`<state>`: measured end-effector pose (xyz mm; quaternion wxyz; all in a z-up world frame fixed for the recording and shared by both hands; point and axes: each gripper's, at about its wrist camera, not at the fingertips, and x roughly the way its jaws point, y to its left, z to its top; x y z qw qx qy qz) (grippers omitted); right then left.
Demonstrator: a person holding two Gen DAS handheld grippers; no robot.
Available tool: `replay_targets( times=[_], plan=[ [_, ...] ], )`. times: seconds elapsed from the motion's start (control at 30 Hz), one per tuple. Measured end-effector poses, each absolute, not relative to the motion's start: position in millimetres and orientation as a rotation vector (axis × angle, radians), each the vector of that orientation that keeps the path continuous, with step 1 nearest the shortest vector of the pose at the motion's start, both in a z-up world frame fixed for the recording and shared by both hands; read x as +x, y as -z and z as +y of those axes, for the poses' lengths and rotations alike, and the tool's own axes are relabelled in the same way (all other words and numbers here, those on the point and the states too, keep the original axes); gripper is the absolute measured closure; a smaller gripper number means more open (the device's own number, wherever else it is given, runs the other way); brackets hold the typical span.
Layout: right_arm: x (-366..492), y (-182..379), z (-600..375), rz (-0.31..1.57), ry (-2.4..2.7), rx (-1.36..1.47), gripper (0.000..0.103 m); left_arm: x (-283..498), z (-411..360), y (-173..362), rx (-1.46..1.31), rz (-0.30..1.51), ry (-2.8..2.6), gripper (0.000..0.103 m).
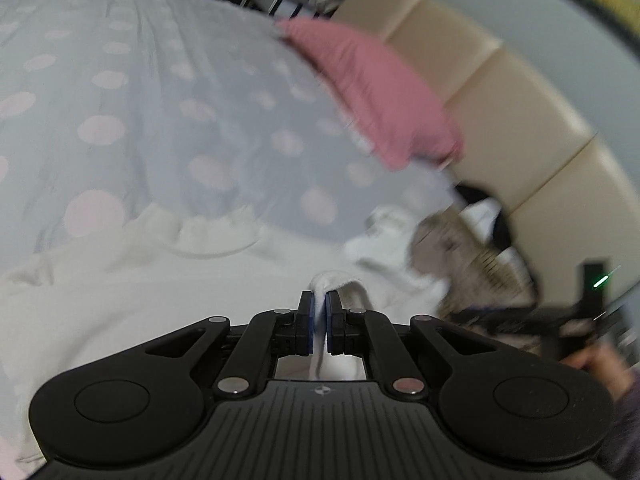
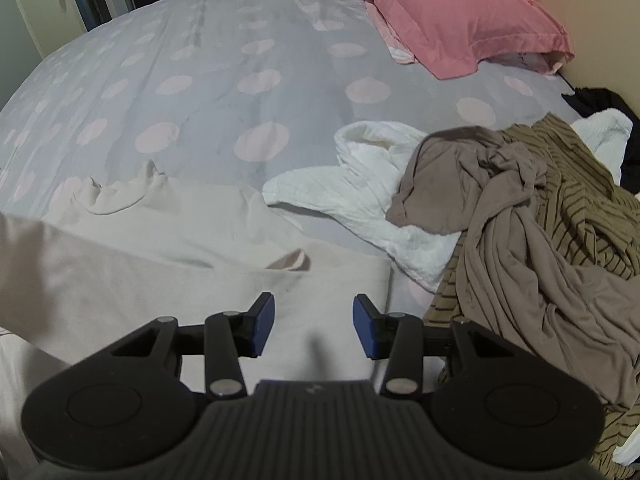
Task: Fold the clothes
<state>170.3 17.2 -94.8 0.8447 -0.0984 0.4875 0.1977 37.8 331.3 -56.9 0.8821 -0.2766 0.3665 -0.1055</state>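
L gripper [image 1: 319, 322] is pinched on a fold of the cream top [image 2: 168, 280], which is spread on the bed [image 2: 208, 92] just ahead of the R gripper [image 2: 313, 326], w/ jaws spread above it; edge should be kept taut & laid square.

A cream top [image 2: 168, 220] lies spread across the bed from 9 o'clock to the centre, its ruffled collar [image 2: 120, 194] toward 10 o'clock; a pinched fold of it [image 1: 320, 280] stands up at 6 o'clock in the left wrist view. At 3 o'clock sits a crumpled heap: a white ribbed garment [image 2: 360, 184], a taupe shirt [image 2: 480, 184] over it, and an olive striped piece [image 2: 580, 184].
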Motion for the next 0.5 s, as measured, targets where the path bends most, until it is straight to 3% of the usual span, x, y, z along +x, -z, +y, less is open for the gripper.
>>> replay_targets(
  times=[0.33, 0.5],
  plan=[
    [171, 100, 23, 1.037, -0.414, -0.224, 0.056, 16, 383, 19, -0.77, 0.484, 0.286, 0.1],
    [169, 104, 27, 1.051, -0.428, -0.224, 0.056, 12, 401, 14, -0.829, 0.429, 0.284, 0.1]
  ],
)
